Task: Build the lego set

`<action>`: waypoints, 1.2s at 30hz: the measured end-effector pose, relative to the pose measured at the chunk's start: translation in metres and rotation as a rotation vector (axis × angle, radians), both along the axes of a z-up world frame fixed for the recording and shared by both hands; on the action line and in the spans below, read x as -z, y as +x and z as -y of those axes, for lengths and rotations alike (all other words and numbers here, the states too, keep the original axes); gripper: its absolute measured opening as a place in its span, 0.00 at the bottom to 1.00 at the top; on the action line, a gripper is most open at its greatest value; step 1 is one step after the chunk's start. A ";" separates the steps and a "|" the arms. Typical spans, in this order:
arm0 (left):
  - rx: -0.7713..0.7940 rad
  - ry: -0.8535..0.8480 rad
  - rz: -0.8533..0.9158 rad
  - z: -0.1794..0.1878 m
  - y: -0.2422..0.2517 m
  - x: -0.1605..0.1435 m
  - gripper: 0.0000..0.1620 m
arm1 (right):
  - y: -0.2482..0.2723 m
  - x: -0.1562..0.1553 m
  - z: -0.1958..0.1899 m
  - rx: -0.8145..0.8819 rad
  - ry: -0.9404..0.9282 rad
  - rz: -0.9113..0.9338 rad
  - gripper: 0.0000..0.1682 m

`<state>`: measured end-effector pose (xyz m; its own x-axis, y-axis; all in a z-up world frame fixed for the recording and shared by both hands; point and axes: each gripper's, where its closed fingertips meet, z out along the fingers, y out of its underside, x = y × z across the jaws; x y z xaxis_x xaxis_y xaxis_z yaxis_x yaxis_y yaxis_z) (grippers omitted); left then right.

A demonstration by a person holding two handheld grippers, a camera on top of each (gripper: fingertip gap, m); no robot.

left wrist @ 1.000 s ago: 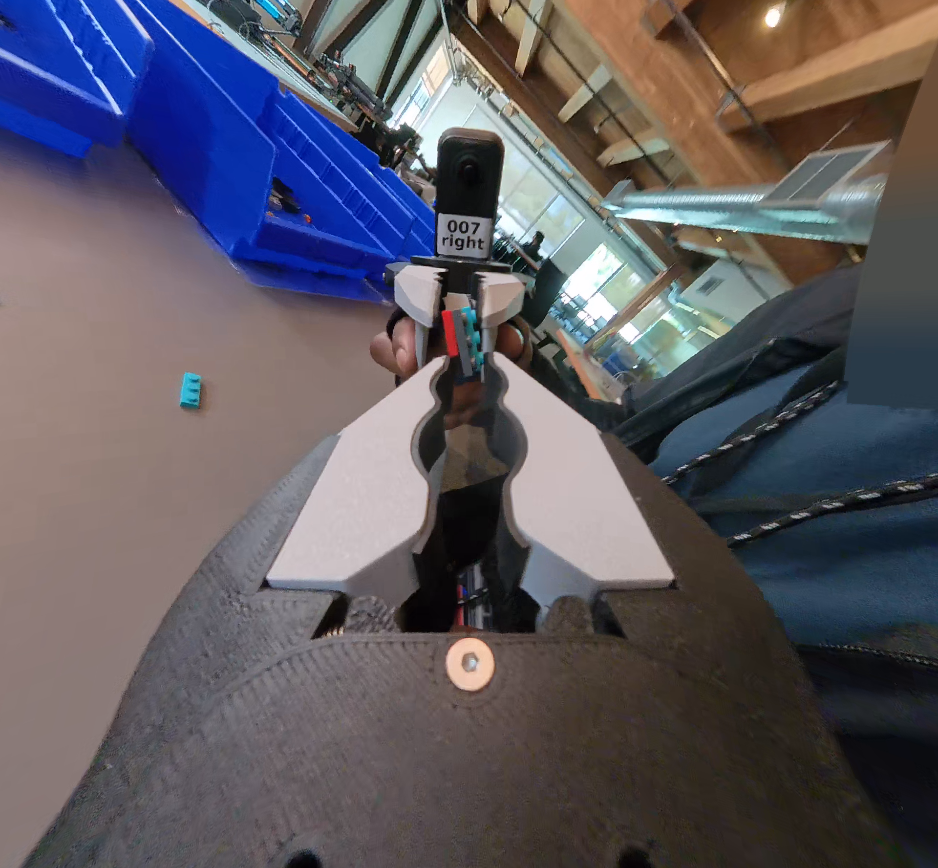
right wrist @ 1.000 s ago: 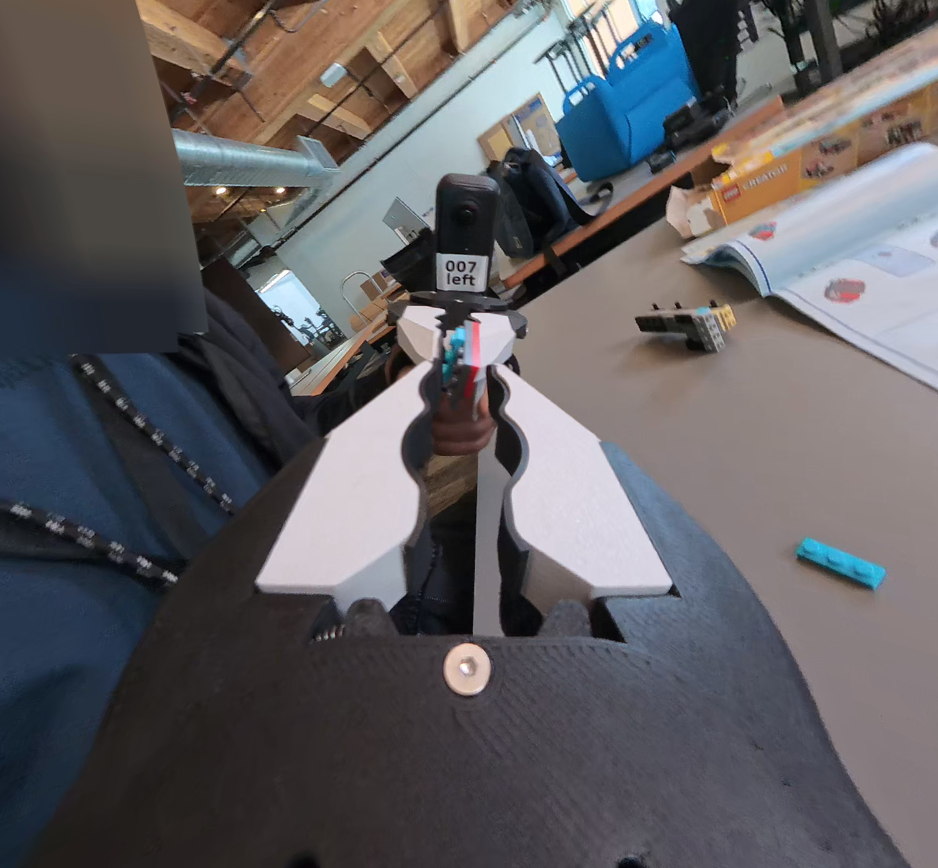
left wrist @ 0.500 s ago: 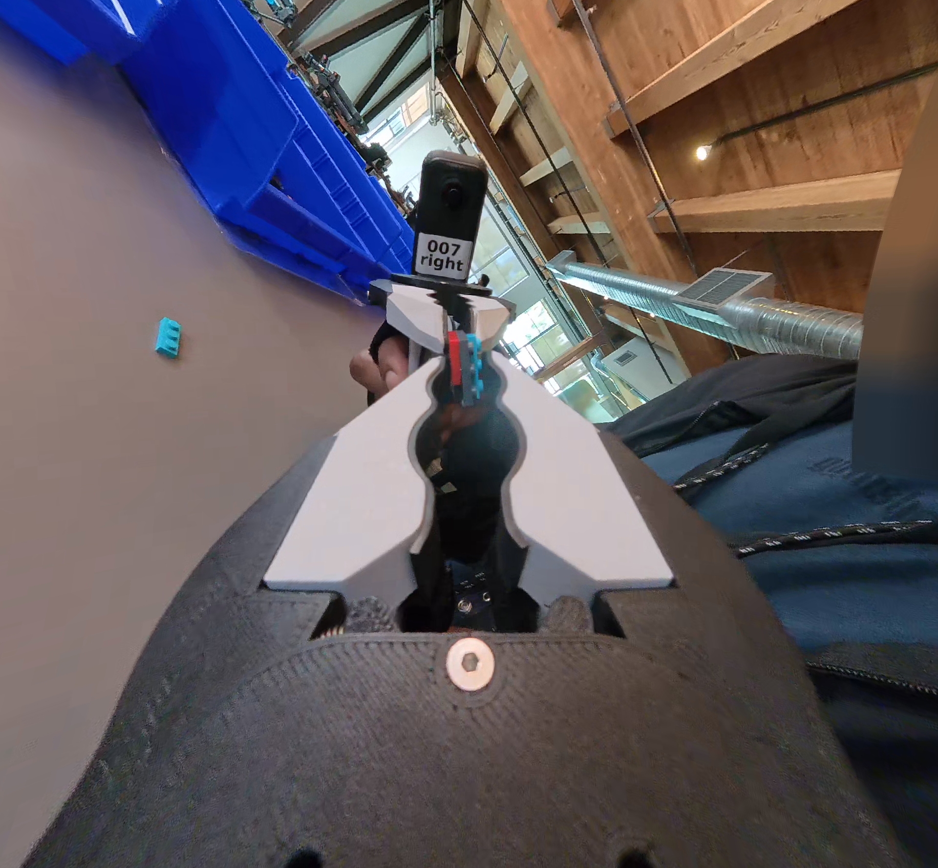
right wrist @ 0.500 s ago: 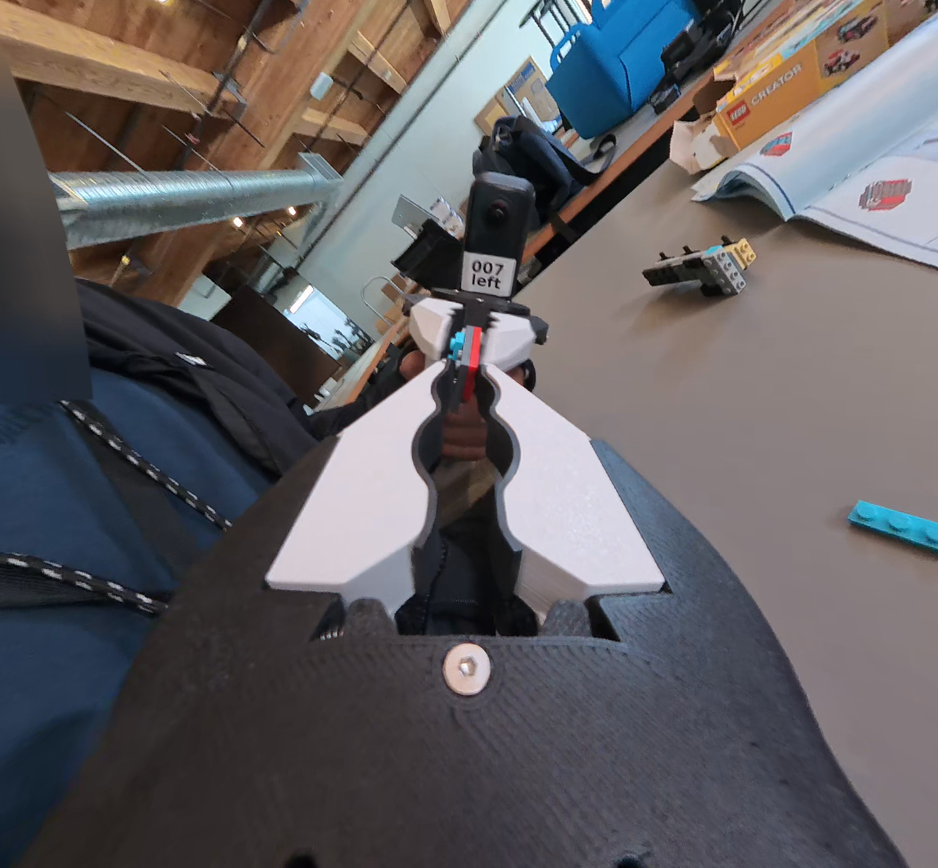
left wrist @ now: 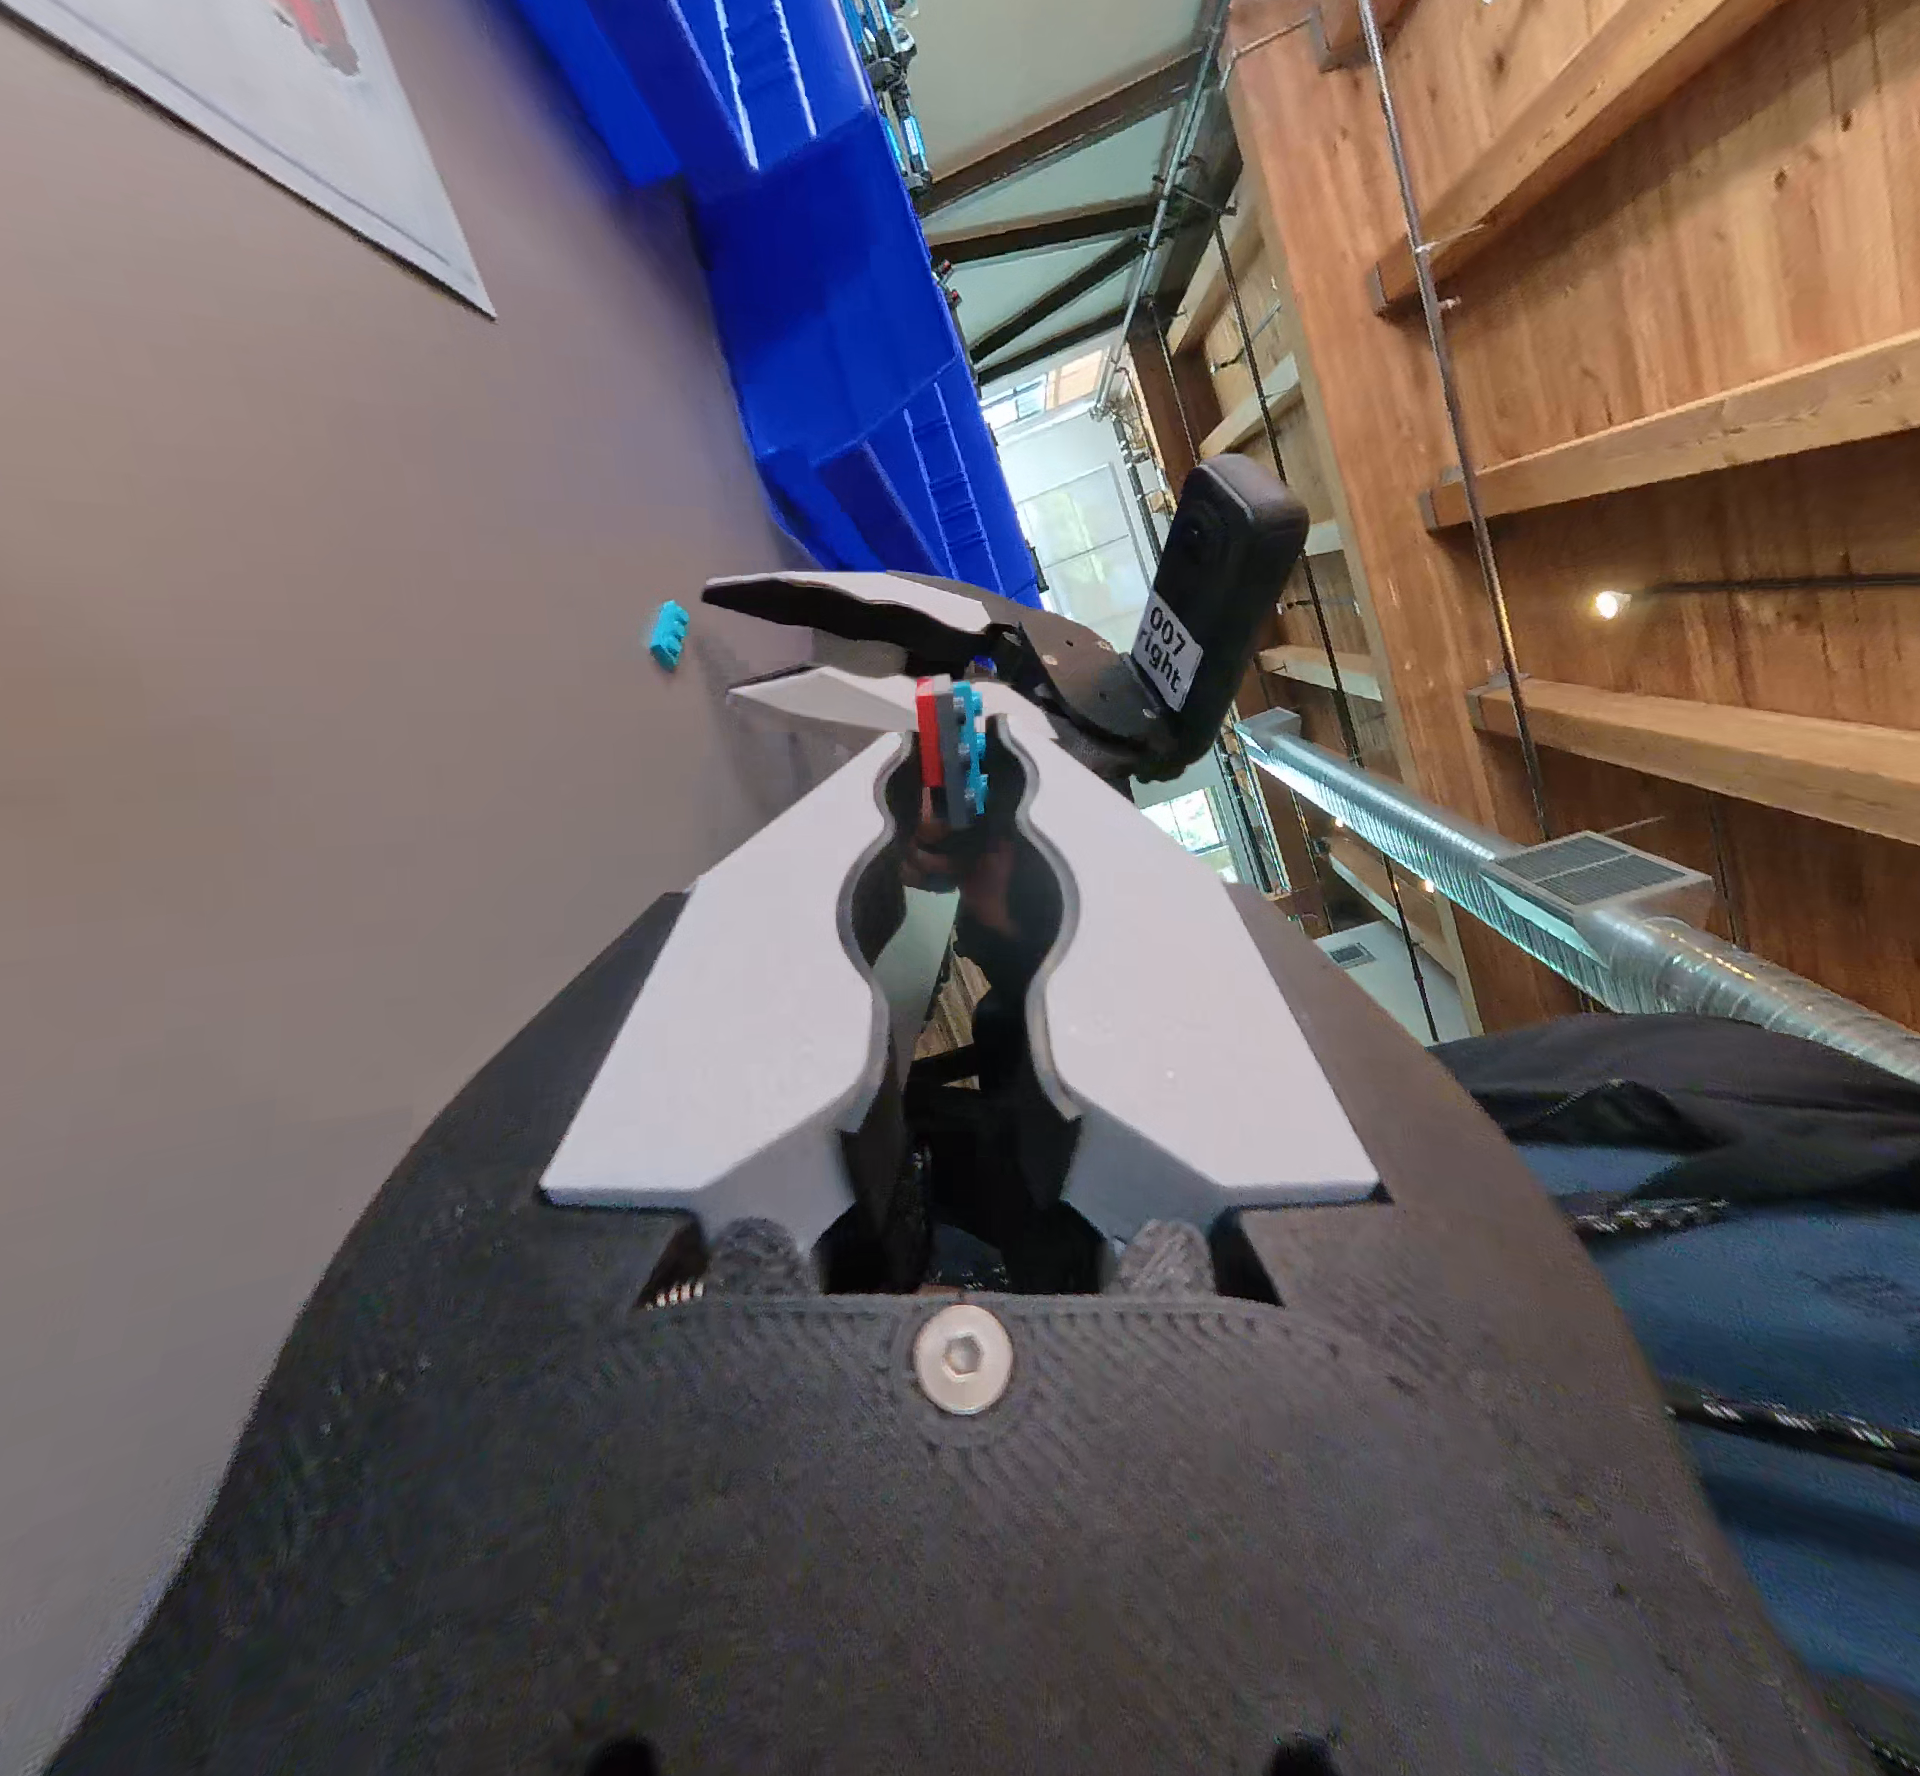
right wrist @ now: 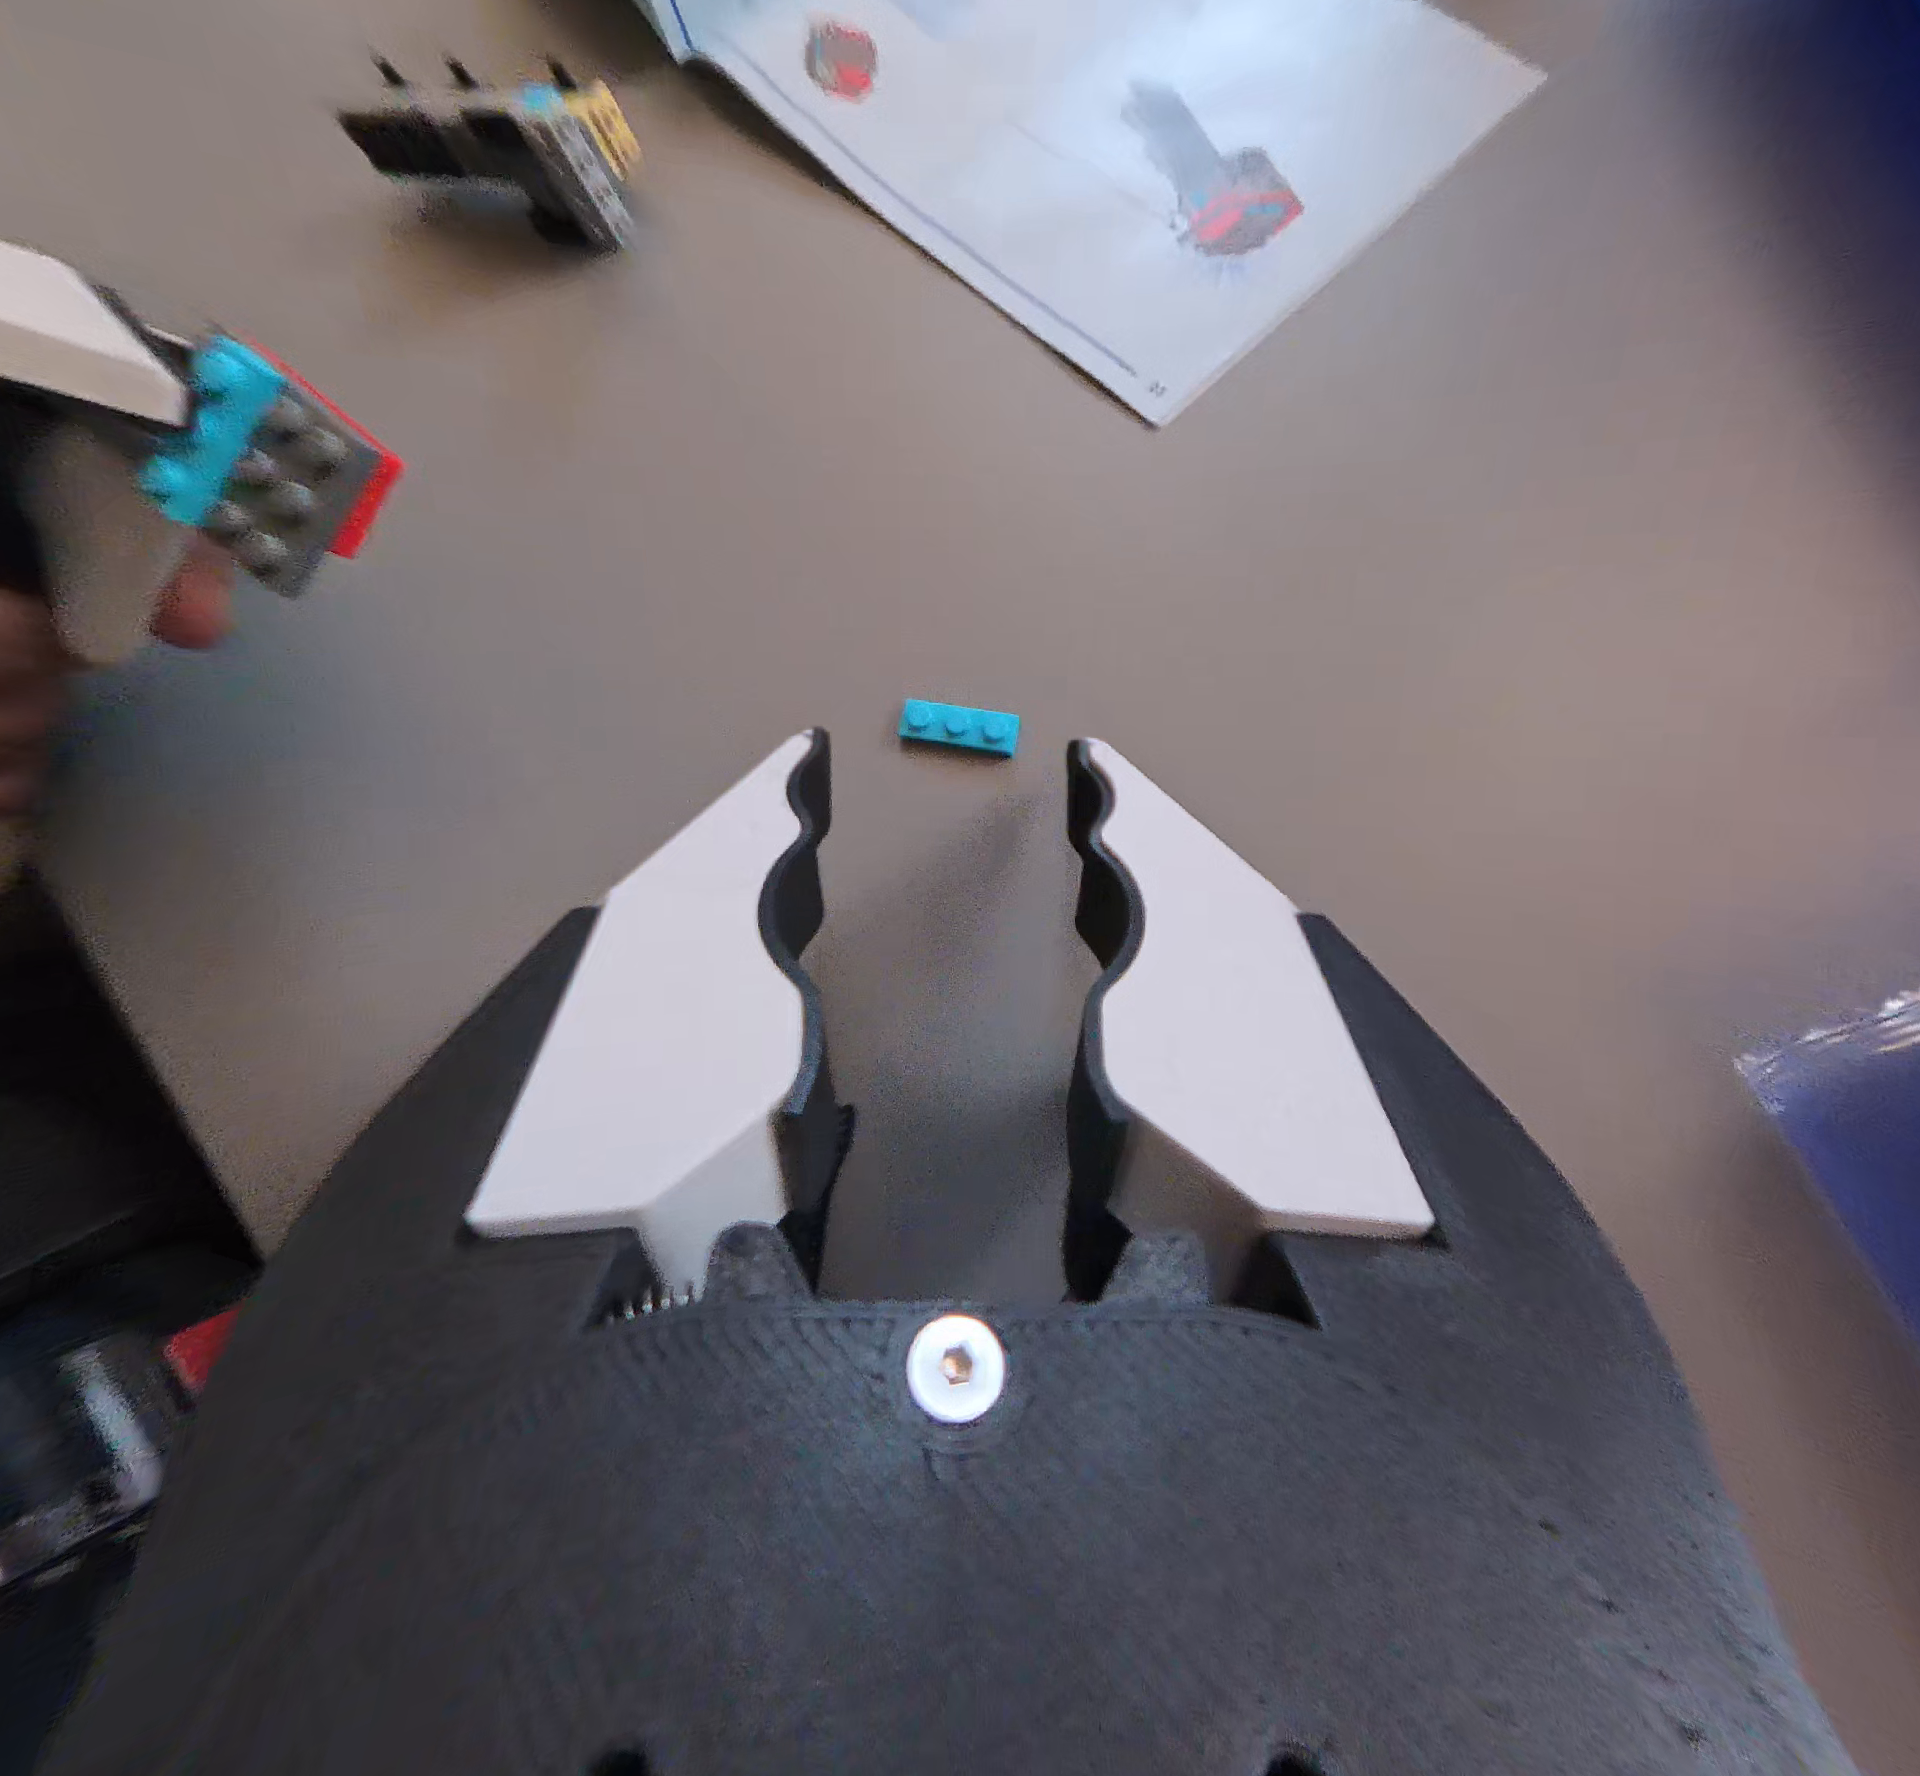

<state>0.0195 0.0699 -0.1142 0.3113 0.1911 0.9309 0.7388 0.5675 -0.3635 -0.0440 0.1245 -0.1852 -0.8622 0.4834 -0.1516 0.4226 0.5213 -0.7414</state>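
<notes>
Matt table (right wrist: 1351, 635), glossy plastic teal plate (right wrist: 958, 727)

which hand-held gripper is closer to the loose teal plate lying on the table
Right. The right hand-held gripper is open just short of the teal plate, which lies beyond its fingertips. The left hand-held gripper is off to the side, shut on a small brick assembly.

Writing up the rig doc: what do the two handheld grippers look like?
Both match: the left gripper and right gripper have pale grey wedge fingers with black wavy inner pads, a textured black printed body and one hex screw. The right carries a black camera stick with a white label.
</notes>
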 end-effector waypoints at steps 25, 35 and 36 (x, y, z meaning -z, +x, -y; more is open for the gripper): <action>0.044 0.119 0.138 0.000 0.006 0.014 0.07 | 0.077 -0.076 0.057 -0.653 -0.186 -0.197 0.15; 0.086 0.139 0.121 -0.002 0.015 0.009 0.07 | 0.086 -0.068 0.060 -0.731 -0.113 -0.193 0.15; 0.090 0.139 0.120 -0.003 0.016 0.009 0.07 | 0.086 -0.067 0.059 -0.738 -0.107 -0.189 0.15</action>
<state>0.0351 0.0727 -0.1234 0.2066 0.0341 0.9778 0.8223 0.5355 -0.1924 0.0424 0.0654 -0.1182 -0.9716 -0.2361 0.0173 -0.1461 0.5405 -0.8286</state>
